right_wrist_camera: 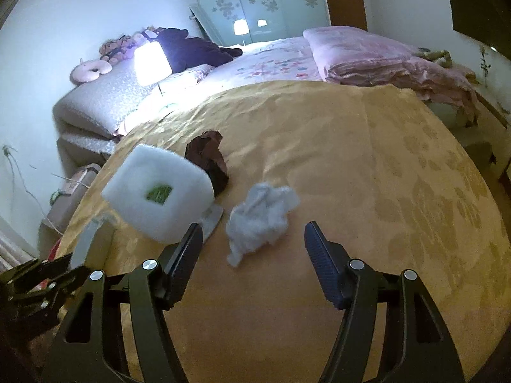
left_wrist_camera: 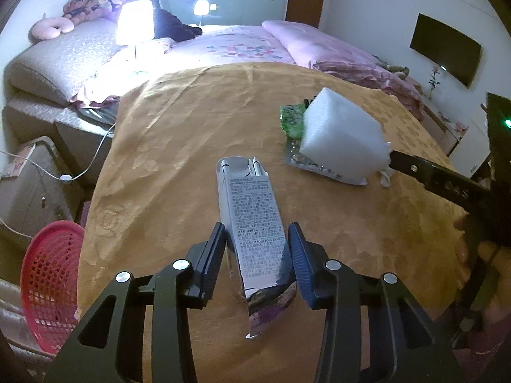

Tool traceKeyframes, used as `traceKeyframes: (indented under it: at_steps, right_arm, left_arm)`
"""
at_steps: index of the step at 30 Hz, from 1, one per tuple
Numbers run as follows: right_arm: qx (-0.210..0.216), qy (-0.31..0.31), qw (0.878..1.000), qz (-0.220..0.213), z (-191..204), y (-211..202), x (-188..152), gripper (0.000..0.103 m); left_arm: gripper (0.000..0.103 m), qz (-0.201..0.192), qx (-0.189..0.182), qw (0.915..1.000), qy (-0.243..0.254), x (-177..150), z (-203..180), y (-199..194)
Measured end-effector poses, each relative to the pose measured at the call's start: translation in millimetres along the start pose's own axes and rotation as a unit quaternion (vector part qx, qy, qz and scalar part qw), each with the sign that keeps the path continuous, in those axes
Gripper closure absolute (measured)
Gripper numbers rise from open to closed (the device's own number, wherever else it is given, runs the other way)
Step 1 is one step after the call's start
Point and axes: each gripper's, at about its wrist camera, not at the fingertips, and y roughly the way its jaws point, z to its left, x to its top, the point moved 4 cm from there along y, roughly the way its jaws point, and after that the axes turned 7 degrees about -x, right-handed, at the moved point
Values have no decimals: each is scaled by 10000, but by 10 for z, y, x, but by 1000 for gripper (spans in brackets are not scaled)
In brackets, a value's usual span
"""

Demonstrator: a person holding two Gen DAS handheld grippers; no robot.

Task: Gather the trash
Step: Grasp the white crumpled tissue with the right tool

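My left gripper [left_wrist_camera: 258,249] is shut on a long silver printed carton [left_wrist_camera: 252,210] and holds it just above the yellow tablecloth [left_wrist_camera: 179,146]. A white foam block [left_wrist_camera: 343,140] lies on a silver wrapper [left_wrist_camera: 297,159] next to a green wrapper [left_wrist_camera: 292,119]. In the right wrist view my right gripper [right_wrist_camera: 254,245] is open over the cloth, around a crumpled white tissue [right_wrist_camera: 260,217]. The foam block [right_wrist_camera: 159,191] touches its left finger, and a brown crumpled wrapper [right_wrist_camera: 209,159] lies beyond it.
A red mesh basket [left_wrist_camera: 51,284] stands on the floor at the table's left edge. A lit lamp [left_wrist_camera: 134,22] and a bed with a pink quilt [left_wrist_camera: 335,51] lie beyond the table. A cabinet with cables [left_wrist_camera: 28,185] is at left.
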Motion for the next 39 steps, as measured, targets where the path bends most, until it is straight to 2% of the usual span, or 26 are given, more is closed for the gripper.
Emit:
traceKeyframes:
  at_steps: [6,7,9,12,15,24,31,39]
  right_arm:
    - [-80,63,9998,188,18,181,23,40]
    - [-82,79,9997,197,11,192,23,42]
    - [-90,58,9997,222,6,209,21,54]
    - [-100,7,9997,205,-3,193,4,63]
    - [-78,-18,9998,201,-12,155,-39,66]
    - [14,-64,9998,161,32,-123,-302,67]
    - [207,-326,9991,196,270,-331,-556,67]
    - [430,-543,9975,138,505,-421,-584,67]
  left_arm:
    - [64,-55,59,10000,43,-23,25,-27]
    - [64,-65,56,10000,28,-26,31,-32]
    - [64,-74,59,10000,15,-35,39,-43]
    - [64,-80,80,9999,27,-49,39,-54]
    - [64,-87,85,9999,16,-60,45,-65]
    - [64,-99,128,9999,18,-116,78,-125]
    - [64,-127,183,9997,38,-201,99,-223]
    - [64,-199,238,9995,-97,-243,232,-373]
